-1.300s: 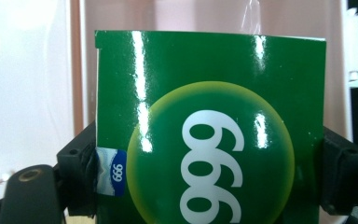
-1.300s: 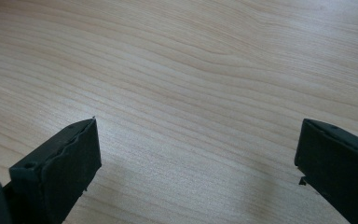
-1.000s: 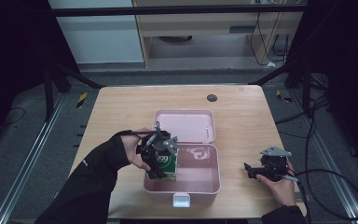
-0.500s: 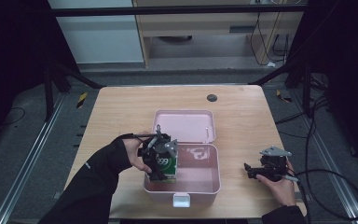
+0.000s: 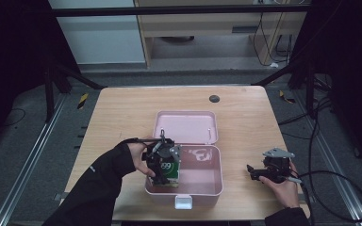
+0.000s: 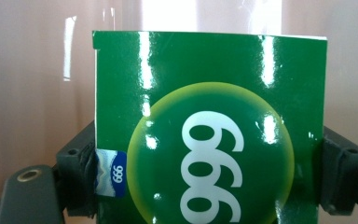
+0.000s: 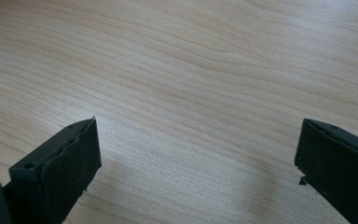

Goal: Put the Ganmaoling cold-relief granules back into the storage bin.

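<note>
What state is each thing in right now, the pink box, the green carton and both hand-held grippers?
Pink box: open, lid laid back flat on the table.
Green carton: upright, held in the box's left end.
Left hand-held gripper: shut on the green carton.
Right hand-held gripper: open, holding nothing, over bare table.

A pink plastic lunch box [image 5: 202,184] is sitting open near the front edge of the light wooden table [image 5: 118,117], its raised lid [image 5: 185,126] lying behind the tray. A green glossy carton printed "999" [image 5: 169,169] is standing in the tray's left end, gripped between the jaws of the left gripper [image 5: 159,162]. The right gripper [image 5: 253,172] is resting well apart on the table, right of the box. A small dark round disc [image 5: 214,98] is lying behind the box, near the far edge.
</note>
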The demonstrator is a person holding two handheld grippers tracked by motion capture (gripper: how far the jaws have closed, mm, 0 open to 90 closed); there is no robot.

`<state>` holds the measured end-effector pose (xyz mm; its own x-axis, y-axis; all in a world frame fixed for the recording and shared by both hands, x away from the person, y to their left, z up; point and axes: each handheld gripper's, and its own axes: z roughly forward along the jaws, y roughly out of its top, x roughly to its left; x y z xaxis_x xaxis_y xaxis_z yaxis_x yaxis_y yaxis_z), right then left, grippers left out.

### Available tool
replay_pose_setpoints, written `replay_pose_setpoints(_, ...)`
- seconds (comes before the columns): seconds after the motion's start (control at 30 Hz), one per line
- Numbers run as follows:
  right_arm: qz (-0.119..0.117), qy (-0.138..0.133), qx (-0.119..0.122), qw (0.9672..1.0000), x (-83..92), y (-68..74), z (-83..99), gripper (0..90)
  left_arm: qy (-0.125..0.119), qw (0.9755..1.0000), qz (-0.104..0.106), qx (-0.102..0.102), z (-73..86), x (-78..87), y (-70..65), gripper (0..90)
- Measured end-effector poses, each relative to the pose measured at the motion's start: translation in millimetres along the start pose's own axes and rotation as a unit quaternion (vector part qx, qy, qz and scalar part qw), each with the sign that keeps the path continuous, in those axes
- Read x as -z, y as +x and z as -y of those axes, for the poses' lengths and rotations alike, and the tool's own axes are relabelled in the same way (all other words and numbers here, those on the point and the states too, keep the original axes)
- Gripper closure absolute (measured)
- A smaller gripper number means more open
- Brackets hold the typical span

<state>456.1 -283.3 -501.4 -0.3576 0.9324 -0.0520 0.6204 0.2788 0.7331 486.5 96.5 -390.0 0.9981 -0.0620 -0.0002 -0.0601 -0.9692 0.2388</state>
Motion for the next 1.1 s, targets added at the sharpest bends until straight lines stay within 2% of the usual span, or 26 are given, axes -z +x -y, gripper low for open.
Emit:
replay_pose_setpoints(0.2,0.002,-0.001,0.003,1.0000,-0.2,-0.2,0.1,0.6,0.002,1.0000,-0.002,-0.001,2.3,-5.7,-0.2,13.4)
replay_pose_setpoints(0.6,0.000,-0.003,0.005,1.0000,0.0,0.2,0.0,0.6,0.006,1.0000,-0.008,-0.001,3.3,-4.8,0.8,12.1)
replay_pose_setpoints(0.8,0.001,-0.003,0.004,1.0000,0.4,0.1,0.0,0.7,-0.016,0.9996,-0.021,0.002,5.2,9.6,-0.6,11.9)
replay_pose_setpoints(0.93,0.002,-0.004,0.003,1.0000,0.4,-0.2,-0.1,0.6,-0.036,0.9988,-0.034,0.000,6.0,25.0,-4.1,13.7)
replay_pose_setpoints(1.1,0.002,-0.002,0.002,1.0000,0.8,-0.4,0.0,0.7,-0.071,0.9960,-0.053,0.001,9.9,47.5,-9.6,16.7)
